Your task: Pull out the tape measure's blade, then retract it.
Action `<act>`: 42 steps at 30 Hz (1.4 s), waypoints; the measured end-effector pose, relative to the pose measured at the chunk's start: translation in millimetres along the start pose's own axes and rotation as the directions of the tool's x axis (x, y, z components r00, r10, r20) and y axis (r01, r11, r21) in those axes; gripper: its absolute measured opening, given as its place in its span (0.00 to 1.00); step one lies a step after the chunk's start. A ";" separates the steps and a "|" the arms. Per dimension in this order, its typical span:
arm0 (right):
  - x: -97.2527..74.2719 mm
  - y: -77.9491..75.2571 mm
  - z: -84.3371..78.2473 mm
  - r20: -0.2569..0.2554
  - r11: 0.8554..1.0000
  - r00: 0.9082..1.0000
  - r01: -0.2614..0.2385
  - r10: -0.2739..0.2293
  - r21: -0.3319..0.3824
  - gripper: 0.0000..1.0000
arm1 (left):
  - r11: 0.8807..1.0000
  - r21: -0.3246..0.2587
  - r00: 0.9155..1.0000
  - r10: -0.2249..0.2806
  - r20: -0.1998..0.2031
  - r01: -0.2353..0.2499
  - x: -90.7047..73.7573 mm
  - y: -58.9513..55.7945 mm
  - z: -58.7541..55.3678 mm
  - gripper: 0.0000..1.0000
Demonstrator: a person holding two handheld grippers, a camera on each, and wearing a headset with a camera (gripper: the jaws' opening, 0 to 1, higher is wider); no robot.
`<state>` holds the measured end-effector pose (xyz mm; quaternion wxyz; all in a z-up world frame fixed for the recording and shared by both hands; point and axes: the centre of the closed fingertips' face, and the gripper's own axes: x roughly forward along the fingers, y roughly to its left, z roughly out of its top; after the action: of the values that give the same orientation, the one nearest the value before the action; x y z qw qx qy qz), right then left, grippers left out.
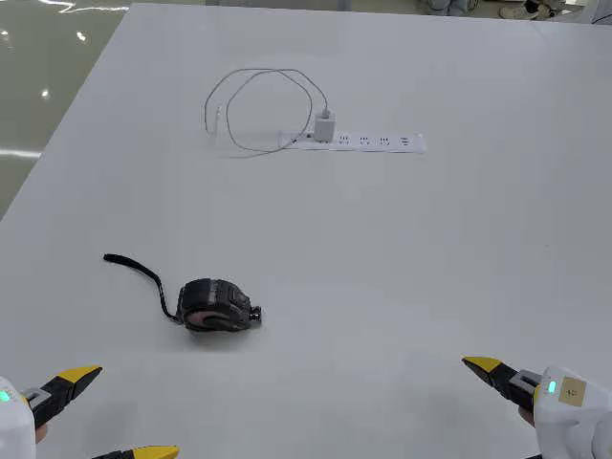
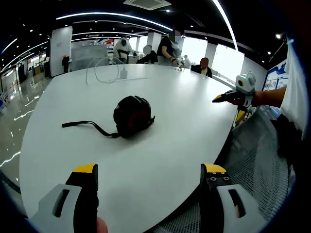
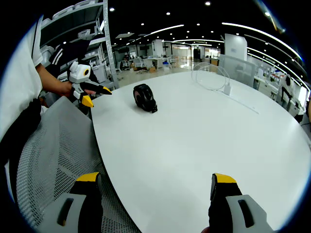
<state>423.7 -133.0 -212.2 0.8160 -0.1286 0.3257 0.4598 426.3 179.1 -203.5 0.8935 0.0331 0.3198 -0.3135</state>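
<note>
White worktop (image 1: 402,239) carries the tape measure (image 1: 215,306) left of centre, its wrist strap (image 1: 134,268) trailing left and its blade end seemingly facing right. The left gripper (image 2: 149,169), spread and empty, is nearer, with the case ahead. The right gripper (image 3: 156,177), likewise spread, waits well apart.

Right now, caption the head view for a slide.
Tape measure on white table, untouched; left gripper and right gripper open, near edge.
</note>
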 end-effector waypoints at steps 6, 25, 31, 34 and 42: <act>0.0 -0.7 0.4 -0.001 1.000 1.000 0.006 -0.006 -0.010 0.90 | 1.000 0.003 1.000 0.000 0.001 0.000 0.5 0.0 0.1 0.84; -0.2 -0.2 1.3 0.002 1.000 1.000 0.003 -0.003 -0.001 0.91 | 1.000 0.009 1.000 -0.004 0.001 0.004 1.5 -0.5 2.3 0.84; 0.3 -1.2 1.6 0.003 1.000 1.000 0.002 -0.002 0.000 0.91 | 1.000 0.010 1.000 -0.005 0.000 0.005 1.7 -0.1 2.9 0.84; 0.4 -1.5 1.6 0.003 1.000 1.000 0.002 -0.002 0.000 0.91 | 1.000 0.011 1.000 -0.005 0.000 0.005 1.8 0.0 3.2 0.84; 0.8 -1.8 2.7 0.003 1.000 1.000 0.000 0.000 -0.001 0.91 | 1.000 0.012 1.000 -0.008 0.000 0.008 2.9 -0.2 4.0 0.84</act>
<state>426.6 -132.1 -210.9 0.8165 -0.1281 0.3243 0.4602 430.2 176.4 -202.0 0.8921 0.0371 0.3178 -0.3190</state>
